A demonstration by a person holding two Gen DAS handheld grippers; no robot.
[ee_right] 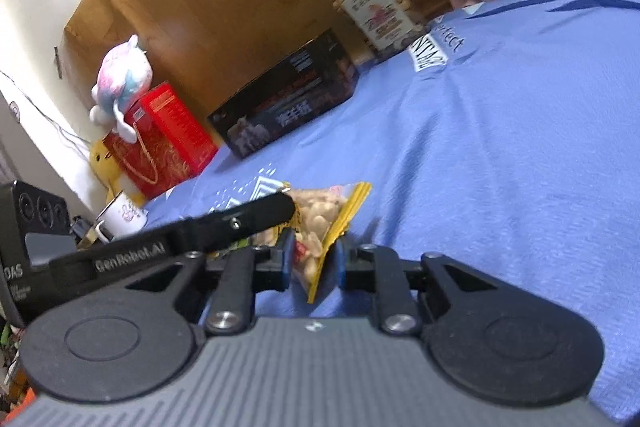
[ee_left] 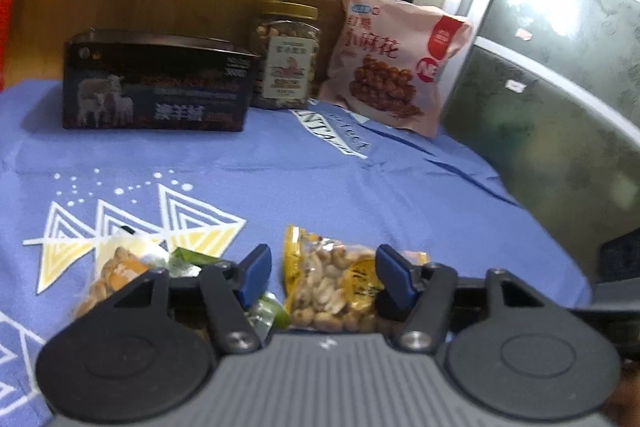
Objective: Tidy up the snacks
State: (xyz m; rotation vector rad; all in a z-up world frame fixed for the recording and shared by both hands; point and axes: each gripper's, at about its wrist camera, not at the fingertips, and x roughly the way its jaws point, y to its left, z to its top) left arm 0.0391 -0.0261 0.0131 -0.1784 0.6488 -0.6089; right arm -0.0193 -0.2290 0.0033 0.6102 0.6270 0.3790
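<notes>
A clear packet of peanuts with yellow edges (ee_left: 332, 291) lies on the blue cloth (ee_left: 280, 179) near its front edge. My left gripper (ee_left: 325, 273) is open and straddles the packet; its left pad stands clear of the packet's edge. In the right wrist view, my right gripper (ee_right: 313, 261) is shut on the near end of the same peanut packet (ee_right: 320, 211), its blue pads pinching the yellow seam. One black finger (ee_right: 260, 215) of the left gripper crosses over the packet from the left.
A second nut packet (ee_left: 116, 275) and a green wrapper (ee_left: 192, 259) lie just left of the left gripper. At the back stand a dark box with sheep (ee_left: 156, 83), a jar of nuts (ee_left: 286, 55) and a pink snack bag (ee_left: 396, 55). A red box (ee_right: 168, 135), a plush toy (ee_right: 120, 75) and a mug (ee_right: 124, 217) sit off the cloth's left side.
</notes>
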